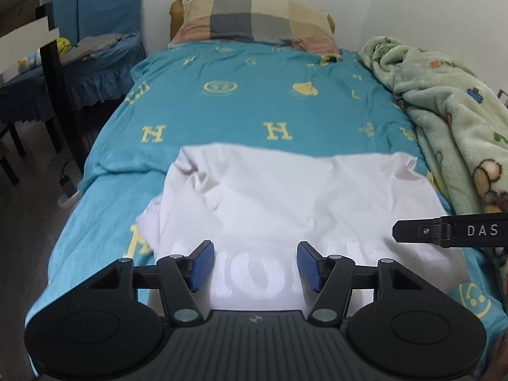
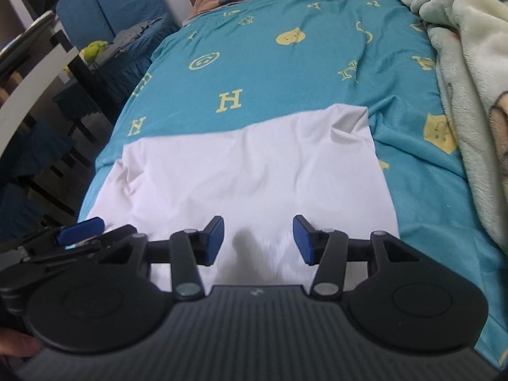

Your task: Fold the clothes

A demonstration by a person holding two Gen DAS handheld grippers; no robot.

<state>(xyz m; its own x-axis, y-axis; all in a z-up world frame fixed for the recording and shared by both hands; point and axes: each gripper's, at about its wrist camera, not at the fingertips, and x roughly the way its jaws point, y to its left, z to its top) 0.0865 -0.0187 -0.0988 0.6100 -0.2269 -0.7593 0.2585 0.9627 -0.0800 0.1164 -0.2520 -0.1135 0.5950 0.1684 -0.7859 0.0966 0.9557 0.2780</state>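
A white garment (image 1: 273, 197) lies spread on the near part of a bed with a teal sheet (image 1: 241, 111); faint raised lettering shows near its front. It also shows in the right wrist view (image 2: 254, 171), with a crease at its far right corner. My left gripper (image 1: 255, 265) is open and empty, hovering over the garment's near part. My right gripper (image 2: 258, 238) is open and empty over the garment's near edge. The right gripper's finger shows at the right of the left wrist view (image 1: 444, 230); the left gripper shows at the left of the right wrist view (image 2: 81, 225).
A checked pillow (image 1: 254, 19) lies at the head of the bed. A pale green fleece blanket (image 1: 451, 114) is bunched along the bed's right side. Blue covered chairs (image 1: 95, 57) and a dark table leg (image 1: 60, 95) stand left of the bed.
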